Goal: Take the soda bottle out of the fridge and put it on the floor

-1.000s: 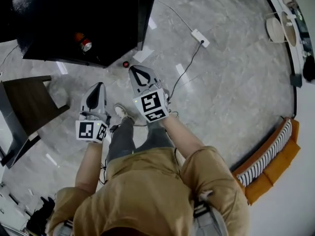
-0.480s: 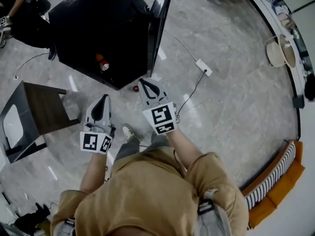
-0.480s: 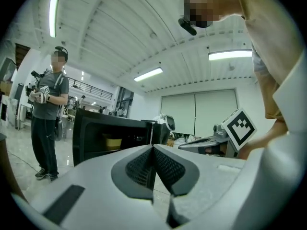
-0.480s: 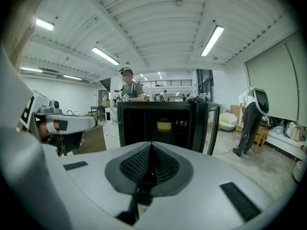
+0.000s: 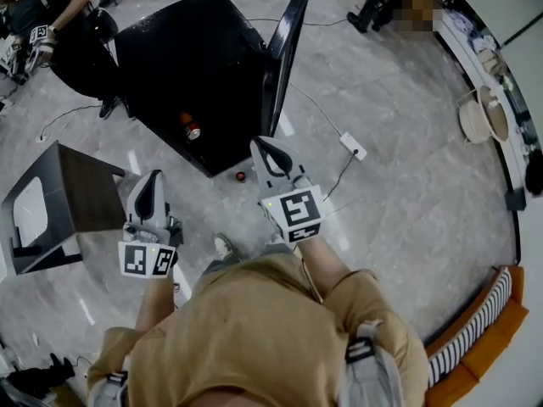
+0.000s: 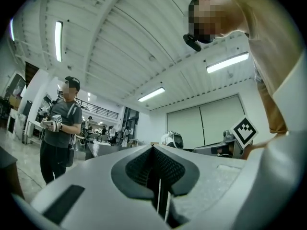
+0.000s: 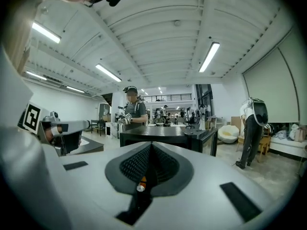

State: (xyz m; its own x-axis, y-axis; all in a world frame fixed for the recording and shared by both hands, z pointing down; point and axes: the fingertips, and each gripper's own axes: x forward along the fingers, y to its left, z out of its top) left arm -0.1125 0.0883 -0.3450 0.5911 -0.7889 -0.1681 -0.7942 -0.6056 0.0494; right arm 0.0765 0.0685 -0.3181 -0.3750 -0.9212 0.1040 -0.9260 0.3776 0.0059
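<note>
The soda bottle [image 5: 188, 128] is orange with a silver cap. It lies inside the black fridge [image 5: 187, 58], whose door [image 5: 285, 53] stands open at the right. Both grippers hang in the air short of the fridge front, apart from the bottle. My left gripper [image 5: 155, 177] is shut and holds nothing; in the left gripper view its jaws [image 6: 154, 148] meet at the tip. My right gripper [image 5: 260, 143] is shut and empty. In the right gripper view the bottle [image 7: 140, 186] shows through the slit below the closed tip [image 7: 150, 145], with the fridge [image 7: 163, 134] beyond.
A small red thing [image 5: 241, 176] lies on the marble floor by the fridge's corner. A white power strip [image 5: 354, 146] with its cable lies to the right. A grey side table [image 5: 51, 206] stands at the left. A person [image 5: 59, 32] with grippers stands behind the fridge. An orange bench [image 5: 488, 325] is at the right.
The head view has swung up, so the whole fridge and its open door now show. The left gripper has drifted left and lower. Both grippers stay shut.
</note>
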